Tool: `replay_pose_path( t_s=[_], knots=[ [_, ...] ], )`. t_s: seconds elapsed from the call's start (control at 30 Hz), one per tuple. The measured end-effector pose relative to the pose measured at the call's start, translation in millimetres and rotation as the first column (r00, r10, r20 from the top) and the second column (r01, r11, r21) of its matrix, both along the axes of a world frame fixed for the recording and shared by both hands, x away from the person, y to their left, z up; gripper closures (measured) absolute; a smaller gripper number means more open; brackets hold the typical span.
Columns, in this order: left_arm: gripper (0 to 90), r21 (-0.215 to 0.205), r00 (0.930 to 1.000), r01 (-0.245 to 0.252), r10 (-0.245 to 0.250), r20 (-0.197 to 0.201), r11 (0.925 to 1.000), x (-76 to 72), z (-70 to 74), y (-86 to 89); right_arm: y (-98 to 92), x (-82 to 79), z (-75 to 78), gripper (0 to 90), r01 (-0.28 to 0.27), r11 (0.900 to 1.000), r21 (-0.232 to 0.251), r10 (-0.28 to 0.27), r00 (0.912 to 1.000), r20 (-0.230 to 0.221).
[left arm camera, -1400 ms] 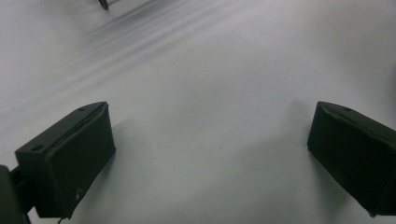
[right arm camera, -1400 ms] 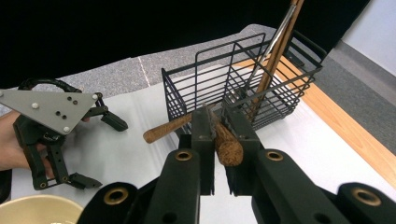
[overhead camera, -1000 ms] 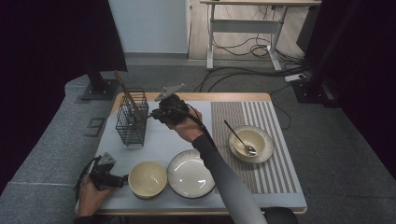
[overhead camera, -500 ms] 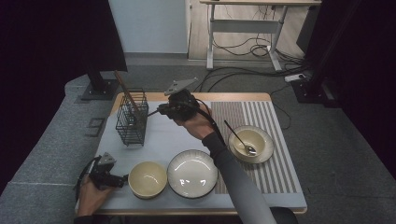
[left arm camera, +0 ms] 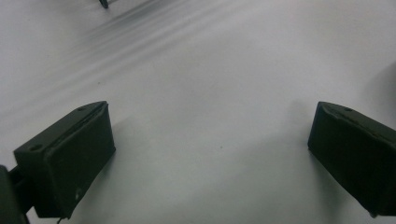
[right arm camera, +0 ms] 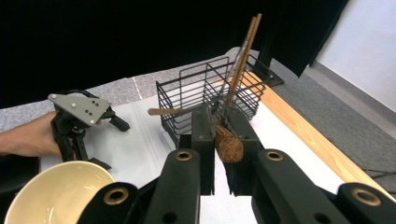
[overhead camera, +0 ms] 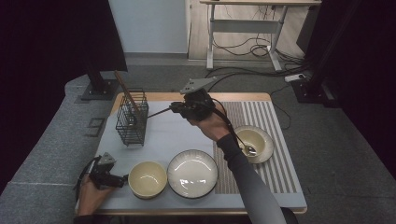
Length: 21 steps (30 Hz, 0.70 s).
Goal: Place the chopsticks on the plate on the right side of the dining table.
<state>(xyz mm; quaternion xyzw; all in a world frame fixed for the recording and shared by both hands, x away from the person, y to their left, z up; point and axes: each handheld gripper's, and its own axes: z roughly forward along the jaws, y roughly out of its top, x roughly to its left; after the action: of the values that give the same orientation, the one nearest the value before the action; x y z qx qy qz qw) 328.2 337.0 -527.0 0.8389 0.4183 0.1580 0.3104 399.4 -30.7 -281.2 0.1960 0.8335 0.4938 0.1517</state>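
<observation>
Right claw [overhead camera: 173,108] clamped on a wooden spoon [right arm camera: 228,142] at the basket's [overhead camera: 131,122] 3 o'clock, mid-transfer; next likely tipping it in; left claw [overhead camera: 122,179] rests open, empty, on bench [overhead camera: 163,135].

We see the wooden utensil [right arm camera: 228,142] mostly hidden between the right gripper [overhead camera: 175,108] jaws, its bowl end too covered to name, beyond it the basket [right arm camera: 210,95] far wall lost behind its own wires, the left gripper [left arm camera: 210,154] jaws cut by the frame's edges.
</observation>
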Motion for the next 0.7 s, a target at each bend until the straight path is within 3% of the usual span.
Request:
replay_pose_path(
  t_s=[0.47, 0.7],
  knots=[
    [0.1, -0.001, 1.0000, -0.001, 0.001, 0.001, 1.0000, -0.2, -0.1, -0.1, -40.3, -8.7, -26.9, 83.5, 0.038, 0.999, 0.033, -0.038, 0.9992, -0.010],
    [0.1, 0.000, 1.0000, 0.000, 0.000, 0.001, 1.0000, -0.1, 0.0, 0.0, -47.6, -17.8, -37.4, 83.5, 0.033, 0.999, 0.041, -0.033, 0.9995, -0.002]
  ],
)
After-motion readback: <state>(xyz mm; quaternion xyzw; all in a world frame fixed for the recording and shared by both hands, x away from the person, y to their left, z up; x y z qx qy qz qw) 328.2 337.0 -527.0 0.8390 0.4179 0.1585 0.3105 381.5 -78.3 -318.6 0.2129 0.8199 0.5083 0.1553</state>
